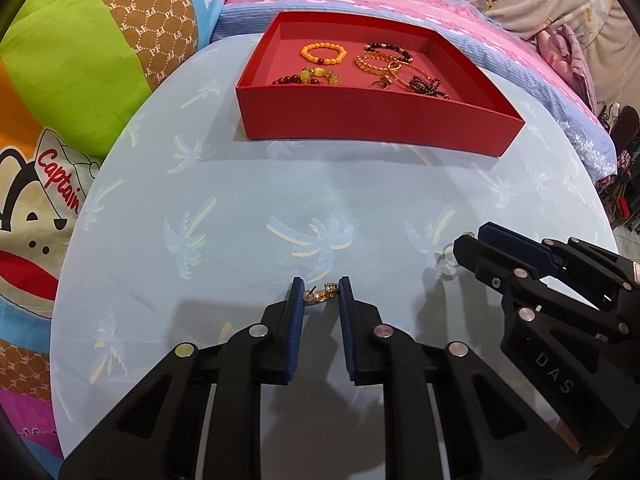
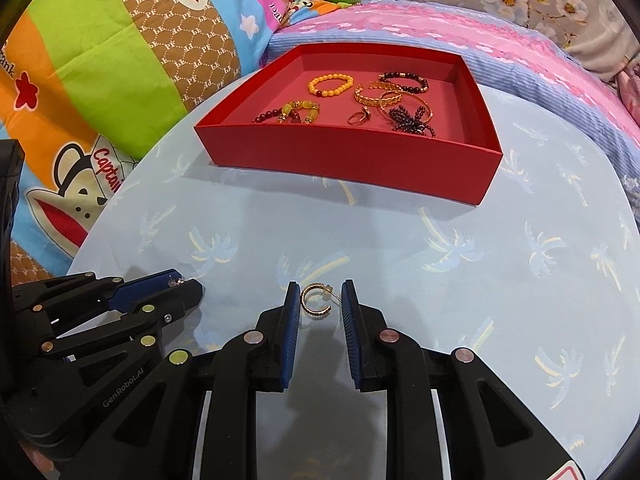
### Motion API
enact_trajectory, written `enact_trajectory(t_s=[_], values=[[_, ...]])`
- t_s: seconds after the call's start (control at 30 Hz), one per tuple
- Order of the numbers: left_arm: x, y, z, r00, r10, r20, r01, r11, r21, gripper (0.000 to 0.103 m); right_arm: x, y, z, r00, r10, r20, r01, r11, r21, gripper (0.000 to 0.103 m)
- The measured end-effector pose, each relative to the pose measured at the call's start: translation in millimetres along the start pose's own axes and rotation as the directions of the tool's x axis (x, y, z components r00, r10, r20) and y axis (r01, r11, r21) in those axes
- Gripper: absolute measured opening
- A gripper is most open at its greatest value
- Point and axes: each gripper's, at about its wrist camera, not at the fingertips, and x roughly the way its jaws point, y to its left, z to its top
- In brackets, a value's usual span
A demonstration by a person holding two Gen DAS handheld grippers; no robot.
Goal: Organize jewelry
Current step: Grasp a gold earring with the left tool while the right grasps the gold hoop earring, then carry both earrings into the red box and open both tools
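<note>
A red tray (image 1: 372,122) (image 2: 344,156) at the far side of the round table holds several bracelets, among them a yellow bead bracelet (image 1: 323,53) (image 2: 331,84), gold bangles (image 1: 378,62) (image 2: 378,96) and a ring (image 2: 359,116). My left gripper (image 1: 319,290) is open, with a gold hoop earring (image 1: 319,293) lying on the cloth between its fingertips. My right gripper (image 2: 320,295) is open around a second gold hoop earring (image 2: 316,300). Each gripper also shows in the other's view: the right (image 1: 474,246), the left (image 2: 182,282).
The table wears a light blue cloth with palm prints (image 1: 280,208) (image 2: 400,240). Bright cartoon pillows (image 1: 60,100) (image 2: 100,60) lie to the left, a pink and blue bedspread (image 1: 400,4) (image 2: 480,40) behind the tray.
</note>
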Motion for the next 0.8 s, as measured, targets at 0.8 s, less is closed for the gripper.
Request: enact_trajectory(t_s=[0.8], values=[[-19,-34,103,0.981,-0.035,0.188,0.027,0.999,0.046,0.017,-23,-35,79,0.984,-0.065,0.165,0.061,0.998,0.03,0.02]])
